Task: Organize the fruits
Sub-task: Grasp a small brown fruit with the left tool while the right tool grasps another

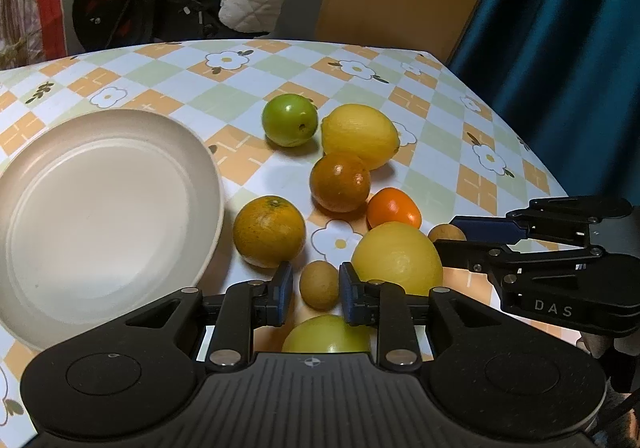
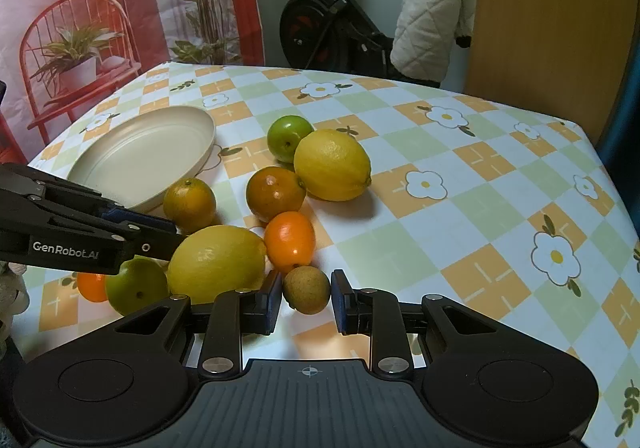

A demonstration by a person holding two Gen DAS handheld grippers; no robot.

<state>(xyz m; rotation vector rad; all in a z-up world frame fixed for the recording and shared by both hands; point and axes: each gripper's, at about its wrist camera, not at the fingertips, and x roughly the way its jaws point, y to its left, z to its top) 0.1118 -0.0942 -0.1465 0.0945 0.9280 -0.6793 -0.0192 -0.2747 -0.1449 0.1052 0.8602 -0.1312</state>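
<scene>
My left gripper (image 1: 316, 268) is shut on a small brown fruit (image 1: 319, 288), a pad at each of its sides. It sits between an orange (image 1: 269, 231) and a big lemon (image 1: 397, 258). My right gripper (image 2: 306, 274) is shut on a second small brown fruit (image 2: 307, 292), in front of a bright orange fruit (image 2: 289, 240). In the left wrist view, the right gripper (image 1: 444, 238) reaches in from the right edge. An empty cream plate (image 1: 100, 208) lies to the left of the pile.
On the flowered tablecloth (image 2: 460, 232) lie a green fruit (image 2: 289, 138), another lemon (image 2: 332, 165), a dark orange (image 2: 275, 193) and a green fruit (image 2: 136, 288) under the left gripper (image 2: 178, 232). Behind the table stand an exercise bike (image 2: 320, 24) and a wooden panel (image 2: 552, 8).
</scene>
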